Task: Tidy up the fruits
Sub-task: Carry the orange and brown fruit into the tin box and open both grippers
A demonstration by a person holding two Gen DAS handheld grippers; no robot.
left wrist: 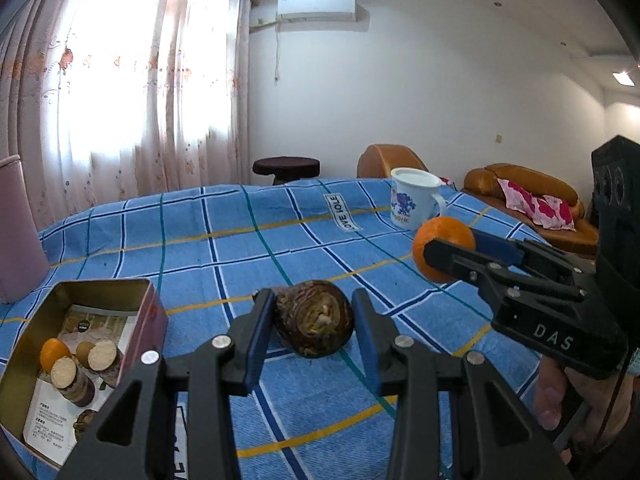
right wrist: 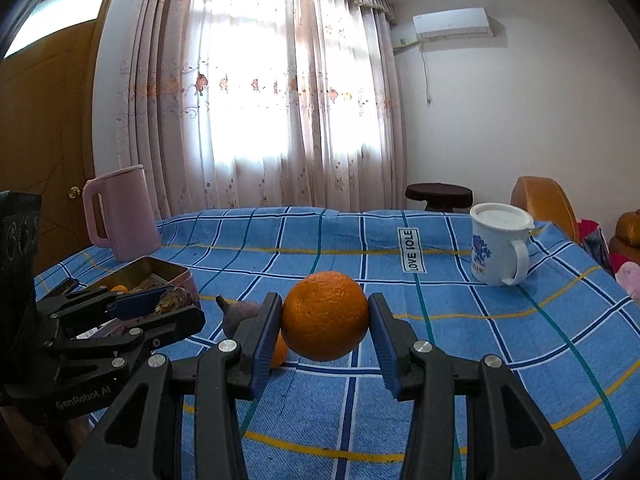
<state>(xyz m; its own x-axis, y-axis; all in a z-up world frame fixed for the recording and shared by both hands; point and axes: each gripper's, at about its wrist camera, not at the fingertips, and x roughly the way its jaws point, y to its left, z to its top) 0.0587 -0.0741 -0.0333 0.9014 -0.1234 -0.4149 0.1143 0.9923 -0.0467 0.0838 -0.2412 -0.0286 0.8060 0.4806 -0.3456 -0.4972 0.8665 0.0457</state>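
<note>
In the left wrist view, my left gripper [left wrist: 314, 322] brackets a dark brown taro-like root [left wrist: 314, 322] above the blue checked cloth [left wrist: 224, 240]. The left pad touches it; whether the right pad does, I cannot tell, so the clamp is uncertain. The root's cut, layered end faces the camera, so I judge its long axis to run away from me, along the fingers. At near left, the open tin [left wrist: 52, 320] already holds a small orange fruit [left wrist: 54, 354] and several cut, pale-faced pieces [left wrist: 102, 356]; sorting is thus partly done. At right, my right gripper [left wrist: 444, 252] carries an orange [left wrist: 440, 240] clear of the cloth.

In the right wrist view, my right gripper [right wrist: 325, 320] is clamped on that orange [right wrist: 325, 314], both pads pressed to its sides; being round, it shows no long axis. A purplish fruit [right wrist: 240, 314] and another orange piece [right wrist: 280, 352] lie loose on the cloth behind the left finger, so I judge at least four items remain. The tin [right wrist: 160, 270] sits far left, beyond my left gripper [right wrist: 160, 304].
</note>
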